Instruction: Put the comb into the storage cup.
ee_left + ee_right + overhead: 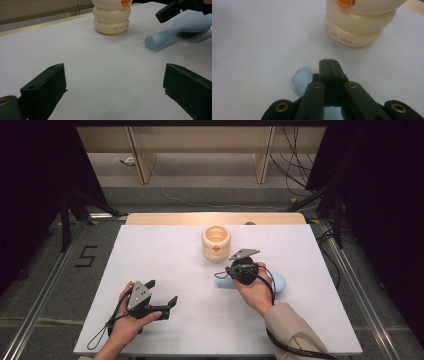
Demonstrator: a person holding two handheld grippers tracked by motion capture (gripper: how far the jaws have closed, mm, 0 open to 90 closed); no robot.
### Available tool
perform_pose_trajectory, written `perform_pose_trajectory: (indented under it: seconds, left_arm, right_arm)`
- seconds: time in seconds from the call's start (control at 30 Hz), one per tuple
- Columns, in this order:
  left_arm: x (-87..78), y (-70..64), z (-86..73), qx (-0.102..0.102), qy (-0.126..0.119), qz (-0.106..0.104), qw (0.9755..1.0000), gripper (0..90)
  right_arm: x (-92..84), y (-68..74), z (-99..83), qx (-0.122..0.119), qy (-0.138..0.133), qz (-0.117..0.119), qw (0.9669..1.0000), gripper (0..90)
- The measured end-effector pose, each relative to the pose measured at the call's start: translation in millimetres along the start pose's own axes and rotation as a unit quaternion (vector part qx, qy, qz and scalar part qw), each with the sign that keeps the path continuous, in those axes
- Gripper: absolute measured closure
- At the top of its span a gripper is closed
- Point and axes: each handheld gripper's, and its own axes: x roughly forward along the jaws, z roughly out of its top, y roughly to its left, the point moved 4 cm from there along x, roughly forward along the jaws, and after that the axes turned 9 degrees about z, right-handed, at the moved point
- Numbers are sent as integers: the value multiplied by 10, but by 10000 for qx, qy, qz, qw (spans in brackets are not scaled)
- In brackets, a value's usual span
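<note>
The hairbrush lies flat on the white desk, right of centre, with its handle end pointing toward the desk's middle and its bristle head lying toward the right edge. In the left gripper view the bristles face sideways and down, so the brush rests on its head and handle and appears stable.

The right tongs are clenched with their two black tips pressed together and nothing between them. They hover directly over the handle, whose rounded end shows just to the left below them. In this closed state they cannot take the handle; they would have to spread first.

The left tongs are released, jaws spread wide and resting low near the front left of the desk, well apart from the brush. This position keeps them out of the right hand's working area.

The cream ringed pot stands upright behind the brush, near the desk's far edge, mouth open upward. It is close to the right tongs but apart from them.

Open room: the whole left half and the front centre of the desk are bare. The brush head lies nearer the right edge, so a push in that direction carries the greater risk of a fall. Motion toward the pot is short and unobstructed.
</note>
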Motion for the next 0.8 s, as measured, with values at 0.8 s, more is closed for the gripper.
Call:
perform_pose_trajectory:
  seconds: [0.8]
  left_arm:
    - [4,7,-3,-34,-3,-8,10000,55]
  right_arm:
    - [348,-54,-14,430,721,-326,9959,900]
